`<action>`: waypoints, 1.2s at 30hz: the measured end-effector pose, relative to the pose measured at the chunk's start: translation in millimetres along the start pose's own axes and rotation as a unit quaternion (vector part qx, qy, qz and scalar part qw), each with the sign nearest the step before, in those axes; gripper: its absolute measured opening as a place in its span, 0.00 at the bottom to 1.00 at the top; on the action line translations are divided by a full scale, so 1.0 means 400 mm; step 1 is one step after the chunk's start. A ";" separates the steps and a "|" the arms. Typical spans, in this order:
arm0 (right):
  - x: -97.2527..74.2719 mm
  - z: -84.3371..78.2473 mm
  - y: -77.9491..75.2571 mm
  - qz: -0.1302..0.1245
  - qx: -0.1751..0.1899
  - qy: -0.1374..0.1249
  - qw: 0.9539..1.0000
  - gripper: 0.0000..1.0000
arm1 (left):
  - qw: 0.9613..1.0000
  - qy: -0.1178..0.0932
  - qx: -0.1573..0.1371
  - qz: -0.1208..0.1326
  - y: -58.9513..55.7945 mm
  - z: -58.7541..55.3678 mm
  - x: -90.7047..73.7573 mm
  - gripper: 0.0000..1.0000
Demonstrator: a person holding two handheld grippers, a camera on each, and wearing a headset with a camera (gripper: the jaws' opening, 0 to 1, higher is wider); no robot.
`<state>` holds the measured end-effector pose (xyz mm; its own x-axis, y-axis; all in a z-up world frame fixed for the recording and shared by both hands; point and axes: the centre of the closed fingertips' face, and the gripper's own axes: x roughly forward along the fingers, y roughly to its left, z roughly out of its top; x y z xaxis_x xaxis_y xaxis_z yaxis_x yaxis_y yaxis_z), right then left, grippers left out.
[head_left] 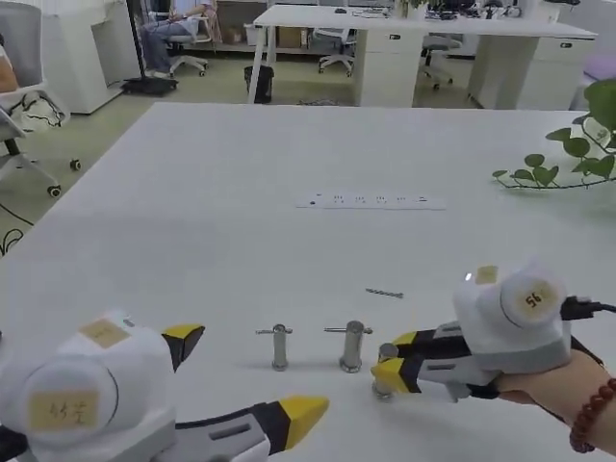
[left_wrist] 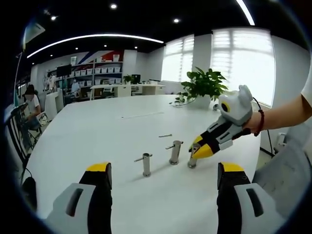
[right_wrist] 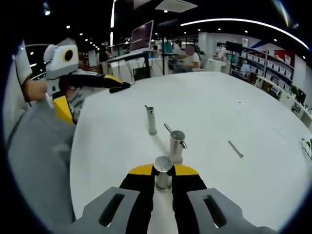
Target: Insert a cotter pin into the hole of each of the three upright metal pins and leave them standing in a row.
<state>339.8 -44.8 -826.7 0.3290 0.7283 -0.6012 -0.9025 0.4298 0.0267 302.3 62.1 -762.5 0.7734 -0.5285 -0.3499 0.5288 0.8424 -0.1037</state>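
so, my right gripper (head_left: 393, 359) is clamped shut on the third pin (right_wrist: 163, 165), jaws pinching it just under the head. the pin is upright and its foot looks to be on the white table (head_left: 289, 164). in the head view it's the 3 o'clock end of the row. just beside it at 9 o'clock is the middle pin (head_left: 352, 346), and further toward 9 the left pin (head_left: 280, 346), both standing. the left pin has a cotter pin (head_left: 268, 331) through its top, sticking out toward 9 o'clock, and the middle one has its own cotter pin (head_left: 337, 329) the same way. can't tell if the one i'm holding has anything in its hole.

the loose cotter pin (head_left: 384, 293) is lying flat on the table at about 12 o'clock from the held pin, apart from it.

my left gripper (head_left: 245, 375) is spread wide with nothing in it, hanging at roughly 7 o'clock from the row. a power strip (head_left: 371, 201) lies way out at 12, and a plant (head_left: 577, 154) at 2.
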 end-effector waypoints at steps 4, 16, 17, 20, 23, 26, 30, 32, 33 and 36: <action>0.005 -0.001 0.017 0.005 0.000 -0.001 1.000 0.13 | 1.000 0.000 0.002 0.000 -0.001 -0.002 -0.003 0.90; 0.013 0.000 0.051 -0.008 -0.010 -0.010 1.000 0.13 | 1.000 0.003 0.000 -0.002 -0.007 -0.015 -0.010 0.90; 0.013 0.000 0.050 -0.014 -0.006 -0.011 1.000 0.13 | 1.000 0.003 0.000 -0.002 -0.007 -0.015 -0.010 0.90; 0.013 0.000 0.048 -0.026 0.004 -0.015 1.000 0.13 | 1.000 0.002 0.001 -0.002 -0.007 -0.014 -0.010 0.89; 0.013 0.001 0.052 -0.040 0.001 -0.020 0.999 0.14 | 1.000 0.003 0.003 -0.002 -0.007 -0.015 -0.010 0.89; 0.014 0.002 0.049 -0.043 0.010 -0.025 0.999 0.14 | 1.000 0.004 0.003 -0.002 -0.007 -0.018 -0.009 0.89; 0.016 0.001 0.050 -0.050 0.010 -0.024 0.998 0.15 | 1.000 0.006 0.004 -0.003 -0.008 -0.021 -0.009 0.89; 0.022 -0.011 0.053 -0.050 0.026 -0.017 0.998 0.18 | 1.000 0.006 0.004 -0.003 -0.010 -0.021 -0.009 0.89; 0.024 -0.013 0.054 -0.050 0.031 -0.017 0.998 0.23 | 1.000 0.006 0.005 -0.003 -0.011 -0.021 -0.009 0.89; 0.019 -0.004 0.054 -0.054 0.041 -0.040 0.997 0.26 | 1.000 0.007 0.007 -0.002 -0.010 -0.021 -0.009 0.90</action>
<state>322.2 -30.7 -832.2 0.4470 0.7139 -0.5391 -0.8362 0.5476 0.0318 294.5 61.5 -768.6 0.7670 -0.5299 -0.3618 0.5362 0.8390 -0.0921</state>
